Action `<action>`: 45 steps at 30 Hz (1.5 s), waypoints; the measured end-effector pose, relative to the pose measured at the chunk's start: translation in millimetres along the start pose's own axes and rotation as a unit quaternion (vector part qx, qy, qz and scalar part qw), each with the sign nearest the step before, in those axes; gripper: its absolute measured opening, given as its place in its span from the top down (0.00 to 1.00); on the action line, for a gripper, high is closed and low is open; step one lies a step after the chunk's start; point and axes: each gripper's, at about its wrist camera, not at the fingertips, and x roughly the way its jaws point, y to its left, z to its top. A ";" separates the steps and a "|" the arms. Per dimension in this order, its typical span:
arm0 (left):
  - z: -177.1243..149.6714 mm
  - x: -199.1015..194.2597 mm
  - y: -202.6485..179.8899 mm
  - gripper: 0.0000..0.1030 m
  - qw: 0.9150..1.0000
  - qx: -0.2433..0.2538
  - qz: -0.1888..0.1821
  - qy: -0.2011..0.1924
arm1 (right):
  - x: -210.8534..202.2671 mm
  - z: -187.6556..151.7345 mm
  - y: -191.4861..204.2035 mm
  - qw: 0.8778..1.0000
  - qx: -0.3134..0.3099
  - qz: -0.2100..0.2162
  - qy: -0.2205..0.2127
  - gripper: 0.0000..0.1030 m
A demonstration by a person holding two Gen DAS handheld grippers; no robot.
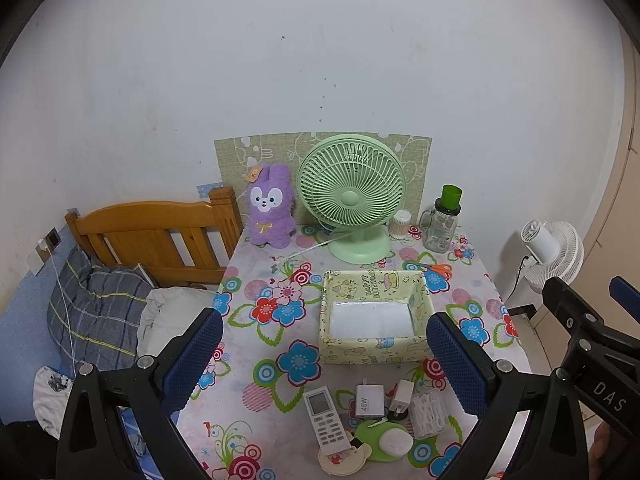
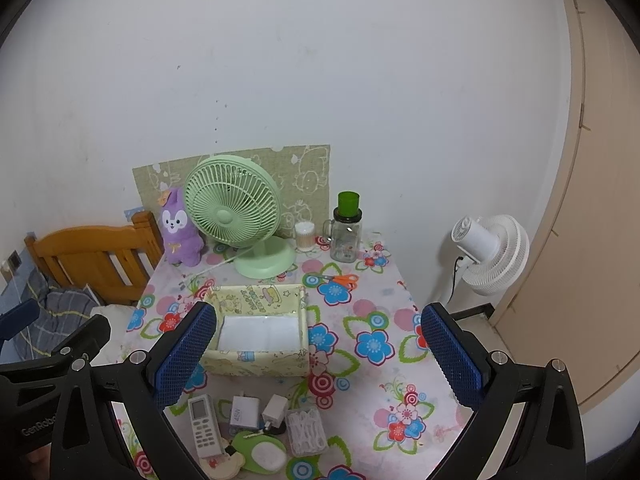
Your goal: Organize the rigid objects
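The desk (image 1: pixel 256 360) wore a floral plastic cloth. At its far edge stood one pale green round desk fan (image 1: pixel 351 196), facing the near edge, with one purple plush rabbit (image 1: pixel 269 206) at the far left corner and one clear glass jar with a green cap (image 1: pixel 442 224) toward the far right corner. One open pale yellow cardboard box (image 1: pixel 374 316) sat mid-desk, its long axis running left to right. Near the front edge lay one white remote control (image 1: pixel 325 420), long axis pointing roughly toward the far edge, then two white chargers (image 1: pixel 369 400) side by side just to its right. The left gripper (image 1: pixel 324 352) and right gripper (image 2: pixel 318 352) hovered with jaws released, holding nothing.
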 end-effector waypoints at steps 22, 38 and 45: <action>-36.3 34.6 -16.9 0.00 0.999 0.028 -0.010 0.039 | 31.3 -38.8 -11.2 0.999 0.036 0.011 0.009 0.00; -98.3 94.3 -19.2 0.00 0.995 0.007 -0.026 0.097 | 81.3 -97.4 -5.3 0.999 0.019 0.023 0.045 0.00; -120.8 118.5 -14.3 0.00 0.993 0.020 -0.010 0.113 | 101.5 -119.9 2.3 0.998 0.022 0.041 0.047 0.00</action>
